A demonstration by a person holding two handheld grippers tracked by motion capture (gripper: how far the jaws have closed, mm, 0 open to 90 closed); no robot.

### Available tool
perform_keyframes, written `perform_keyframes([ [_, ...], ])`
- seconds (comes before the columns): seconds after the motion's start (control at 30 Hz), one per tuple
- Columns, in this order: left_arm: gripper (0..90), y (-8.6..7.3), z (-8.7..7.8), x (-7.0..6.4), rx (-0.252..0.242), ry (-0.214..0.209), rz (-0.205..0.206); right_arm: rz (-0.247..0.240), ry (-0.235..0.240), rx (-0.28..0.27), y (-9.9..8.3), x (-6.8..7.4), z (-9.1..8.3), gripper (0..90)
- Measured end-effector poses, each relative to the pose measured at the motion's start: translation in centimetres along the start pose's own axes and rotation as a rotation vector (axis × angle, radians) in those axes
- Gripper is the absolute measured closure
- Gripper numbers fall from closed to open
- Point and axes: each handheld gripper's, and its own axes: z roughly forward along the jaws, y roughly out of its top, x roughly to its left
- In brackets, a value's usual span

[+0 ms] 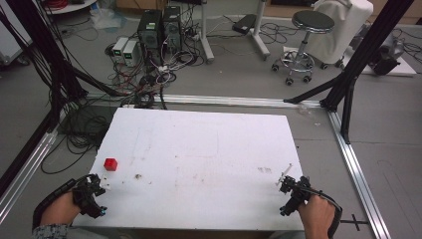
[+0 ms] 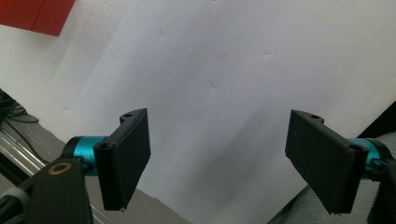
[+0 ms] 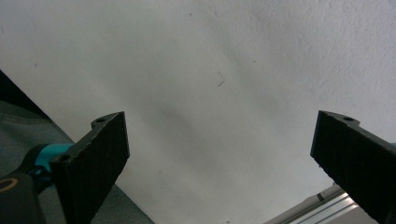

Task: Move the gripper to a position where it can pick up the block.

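Red cube (image 1: 110, 164) just beyond left gripper (image 1: 99, 185); right gripper (image 1: 284, 183) well apart; both jaws spread, empty, on white table (image 1: 199, 149).

A cube (image 1: 110, 164) sits on the counter (image 1: 199, 149) just ahead of the left tongs (image 1: 99, 185), slightly to their right. The right tongs (image 1: 285, 185) are well apart, at the counter's opposite near corner.

Small red cube (image 2: 35, 16), cut off by the top and left edges of the left gripper view, only one corner portion visible. Small dark speck (image 1: 138, 176) on the white foam tabletop (image 1: 209, 149) in the high view, too small to identify.
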Motion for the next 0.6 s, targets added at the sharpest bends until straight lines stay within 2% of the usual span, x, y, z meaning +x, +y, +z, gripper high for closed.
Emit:
perform_keyframes([
  [0.27,22.5,0.15,-0.05,-0.26,0.001,-0.004,0.007,0.002,0.005,0.002,0.1,0.18,0.05,3.6],
  [0.47,22.5,0.49,-0.04,-0.61,0.007,-0.024,0.04,0.017,0.005,-0.01,-0.27,0.19,-0.14,3.6],
  [0.53,22.5,0.58,0.06,-0.65,-0.001,-0.031,0.053,0.012,0.007,-0.012,-0.32,0.14,-0.16,3.6],
  [0.57,22.5,0.68,0.04,-0.55,-0.008,-0.039,0.074,0.014,0.004,-0.014,-0.35,0.15,-0.2,3.6],
  [0.6,22.5,0.68,0.04,-0.55,-0.008,-0.039,0.074,0.014,0.004,-0.014,-0.35,0.15,-0.2,3.6],
])
